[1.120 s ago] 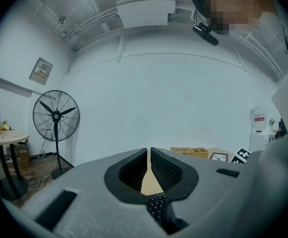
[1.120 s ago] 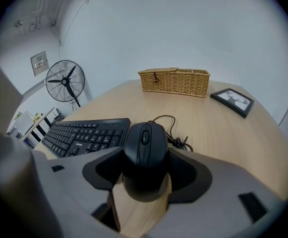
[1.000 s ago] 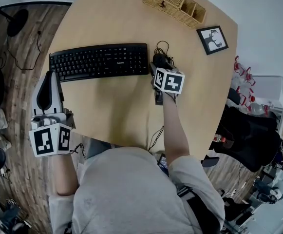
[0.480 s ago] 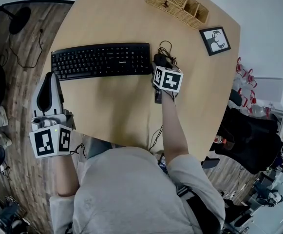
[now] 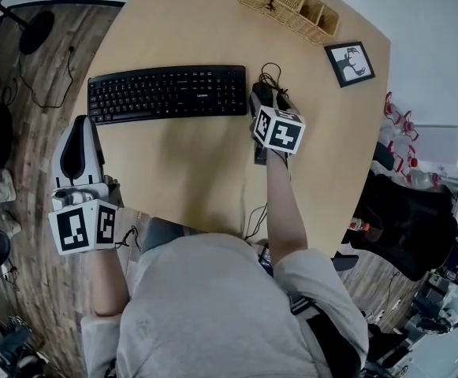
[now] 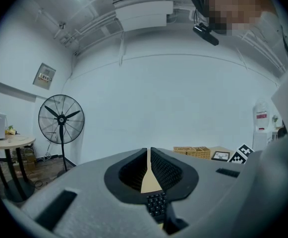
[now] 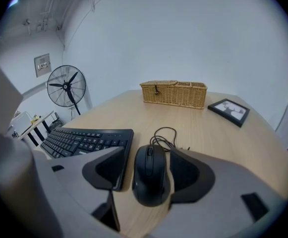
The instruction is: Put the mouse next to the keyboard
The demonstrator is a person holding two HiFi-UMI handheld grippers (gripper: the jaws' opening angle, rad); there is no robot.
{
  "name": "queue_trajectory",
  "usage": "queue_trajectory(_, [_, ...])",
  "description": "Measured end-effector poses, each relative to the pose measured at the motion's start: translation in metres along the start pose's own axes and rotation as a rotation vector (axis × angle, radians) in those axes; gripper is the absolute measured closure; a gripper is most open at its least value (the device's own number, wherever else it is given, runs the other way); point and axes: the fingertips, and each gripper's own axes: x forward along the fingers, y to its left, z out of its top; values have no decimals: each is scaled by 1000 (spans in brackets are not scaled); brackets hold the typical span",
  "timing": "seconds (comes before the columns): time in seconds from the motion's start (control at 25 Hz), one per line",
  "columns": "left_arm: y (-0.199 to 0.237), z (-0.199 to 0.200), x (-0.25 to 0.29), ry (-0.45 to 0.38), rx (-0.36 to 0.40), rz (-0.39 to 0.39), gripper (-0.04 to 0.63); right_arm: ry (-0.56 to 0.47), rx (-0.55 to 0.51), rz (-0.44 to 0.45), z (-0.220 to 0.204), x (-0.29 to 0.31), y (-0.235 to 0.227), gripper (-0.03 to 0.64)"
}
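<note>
Two tools, nearest first: the left tool (image 6: 149, 158), jaws all but closed on nothing, hangs off the surface's (image 5: 189, 164) near edge, well away from the work. The right tool (image 7: 148, 155) stands wide astride the mouse (image 7: 150, 180). The mouse rests on the surface, its long axis running along the jaws, just right of the keyboard (image 7: 86, 140). Backing straight out should clear it.

Head view: high above the table (image 5: 181, 172), facing steeply down, whole top in shot. Right gripper view: low and close over the tabletop, facing the far wall. Left gripper view: at the table's left edge, roughly level. All three share keyboard (image 5: 168, 93), wicker basket (image 5: 289, 5), picture frame (image 5: 350, 63). Both gripper views share the fan (image 6: 61, 119).
</note>
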Motion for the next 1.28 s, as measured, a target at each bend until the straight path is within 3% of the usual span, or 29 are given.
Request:
queue_trajectory(0.16, [-1, 8, -6, -20, -1, -17, 568, -86, 3, 67, 20, -30, 17, 366])
queue_trajectory(0.2, [-1, 9, -8, -25, -2, -24, 568, -101, -4, 96, 24, -37, 25, 401])
queue_trajectory(0.28, [-3, 13, -11, -35, -3, -42, 568, -132, -34, 128, 31, -51, 37, 545])
queue_trajectory(0.36, [-6, 15, -14, -44, 0, -66, 568, -161, -69, 133, 35, -65, 45, 590])
queue_trajectory(1.28, [-7, 44, -73, -117, 23, -280, 568, -419, -138, 105, 38, -220, 124, 600])
